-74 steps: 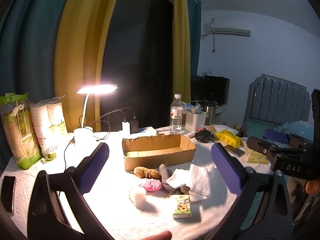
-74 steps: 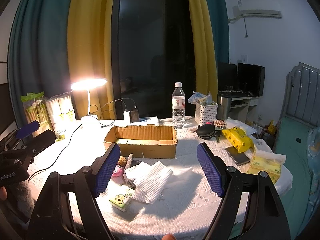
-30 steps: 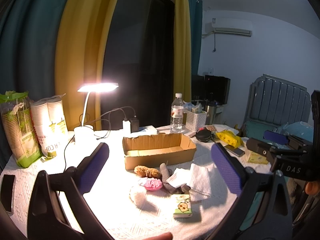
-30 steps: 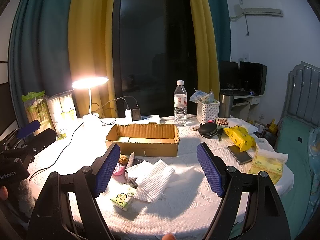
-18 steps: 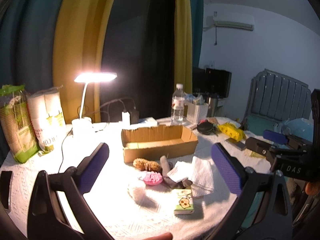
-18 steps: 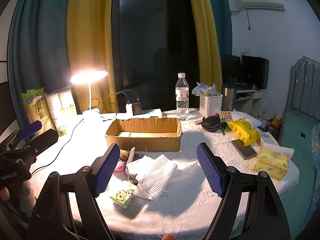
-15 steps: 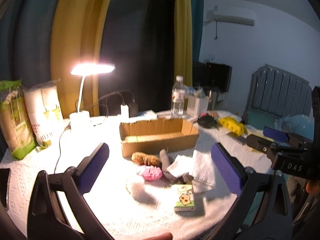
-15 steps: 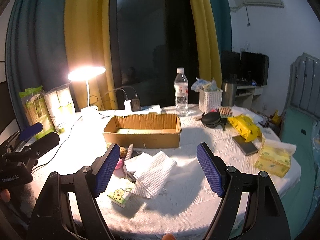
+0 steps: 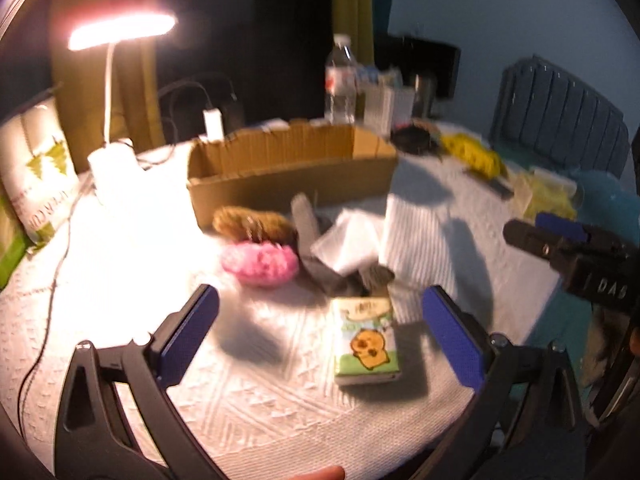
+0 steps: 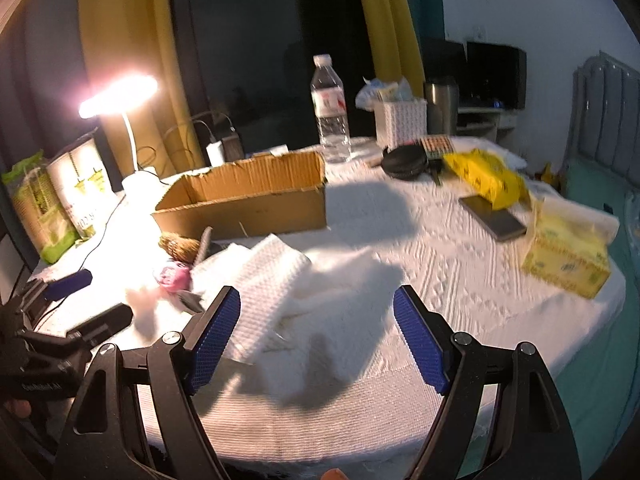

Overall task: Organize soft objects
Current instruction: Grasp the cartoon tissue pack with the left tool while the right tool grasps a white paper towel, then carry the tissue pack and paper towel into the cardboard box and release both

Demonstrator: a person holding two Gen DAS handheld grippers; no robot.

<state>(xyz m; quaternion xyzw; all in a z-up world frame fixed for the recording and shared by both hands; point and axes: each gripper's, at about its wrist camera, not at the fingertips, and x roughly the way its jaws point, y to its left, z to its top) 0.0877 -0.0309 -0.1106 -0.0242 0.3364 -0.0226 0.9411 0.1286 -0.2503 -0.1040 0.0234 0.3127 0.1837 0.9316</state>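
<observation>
An open cardboard box (image 9: 292, 172) stands mid-table, also in the right wrist view (image 10: 248, 204). In front of it lie a brown fuzzy toy (image 9: 252, 222), a pink fuzzy toy (image 9: 260, 262), a grey sock (image 9: 320, 256), white cloths (image 9: 404, 232) and a green tissue pack (image 9: 366, 340). My left gripper (image 9: 320, 336) is open and empty, low over the table with the tissue pack between its fingers. My right gripper (image 10: 318, 336) is open and empty, just above the white waffle cloth (image 10: 272, 280).
A lit desk lamp (image 9: 116, 40) stands at the left, with paper cup sleeves (image 9: 36, 176) beside it. A water bottle (image 10: 330, 108), white basket (image 10: 400, 124), yellow packet (image 10: 484, 178), phone (image 10: 492, 218) and yellow tissue box (image 10: 568, 256) are on the right side.
Both grippers have dropped and moved forward toward the pile of soft things. The left now frames the tissue pack, the right hangs over the white cloth. Both stay open.
</observation>
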